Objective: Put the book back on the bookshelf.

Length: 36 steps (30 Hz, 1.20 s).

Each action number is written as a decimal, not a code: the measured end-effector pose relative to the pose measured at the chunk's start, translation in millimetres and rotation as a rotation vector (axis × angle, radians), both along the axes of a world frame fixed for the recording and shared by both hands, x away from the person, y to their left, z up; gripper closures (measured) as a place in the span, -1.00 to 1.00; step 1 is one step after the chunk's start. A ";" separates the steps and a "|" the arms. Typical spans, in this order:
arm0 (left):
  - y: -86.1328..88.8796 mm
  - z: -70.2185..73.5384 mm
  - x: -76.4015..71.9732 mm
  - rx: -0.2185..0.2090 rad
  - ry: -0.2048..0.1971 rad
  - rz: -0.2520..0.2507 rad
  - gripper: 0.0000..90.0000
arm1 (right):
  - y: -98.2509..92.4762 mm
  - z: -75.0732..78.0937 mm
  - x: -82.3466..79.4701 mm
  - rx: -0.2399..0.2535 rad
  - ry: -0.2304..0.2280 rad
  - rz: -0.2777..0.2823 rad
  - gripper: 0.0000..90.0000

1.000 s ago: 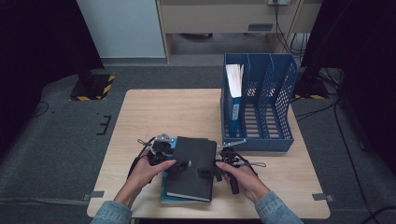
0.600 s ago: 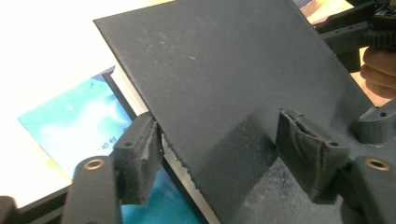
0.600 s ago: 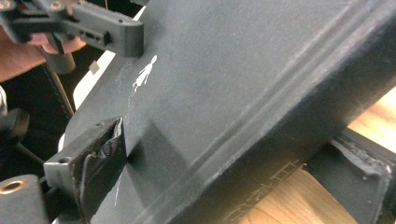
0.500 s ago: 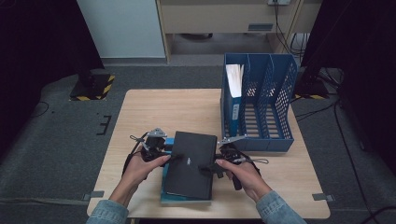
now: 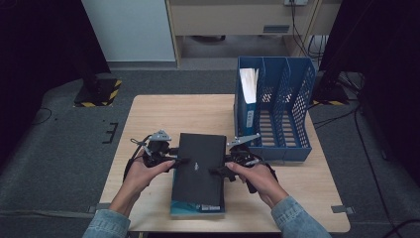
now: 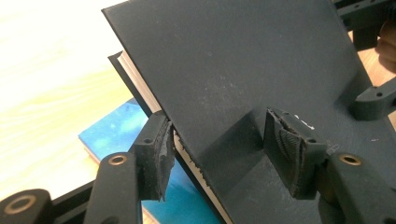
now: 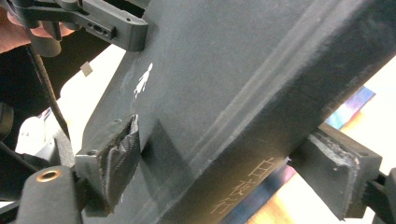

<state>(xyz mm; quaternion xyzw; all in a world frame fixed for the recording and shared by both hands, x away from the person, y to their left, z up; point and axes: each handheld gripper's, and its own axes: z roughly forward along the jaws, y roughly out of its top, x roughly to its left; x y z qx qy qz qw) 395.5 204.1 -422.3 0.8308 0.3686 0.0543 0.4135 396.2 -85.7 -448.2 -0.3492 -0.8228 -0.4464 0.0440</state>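
Black book rises off the blue book on the worktop, left tool and right tool having just clamped its edges; rack awaits beyond.

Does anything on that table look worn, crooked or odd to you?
Yes. The rubber pads on the left gripper look frayed and torn, and the right gripper shows the same wear. The black book is tilted, lifted off the blue book beneath it.
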 end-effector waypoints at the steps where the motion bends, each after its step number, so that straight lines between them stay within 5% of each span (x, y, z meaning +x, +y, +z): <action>1: 2.1 2.0 0.1 -0.001 -0.001 0.004 0.01 | 2.5 5.2 2.1 -0.010 -0.011 0.002 -0.58; 17: 11.5 23.4 -2.1 0.044 -0.050 0.010 0.21 | 10.3 29.6 8.8 -0.048 -0.072 0.004 -0.43; 36: 19.5 33.0 -6.4 0.018 -0.075 0.015 0.41 | 11.0 47.4 5.9 -0.064 -0.120 0.007 -0.32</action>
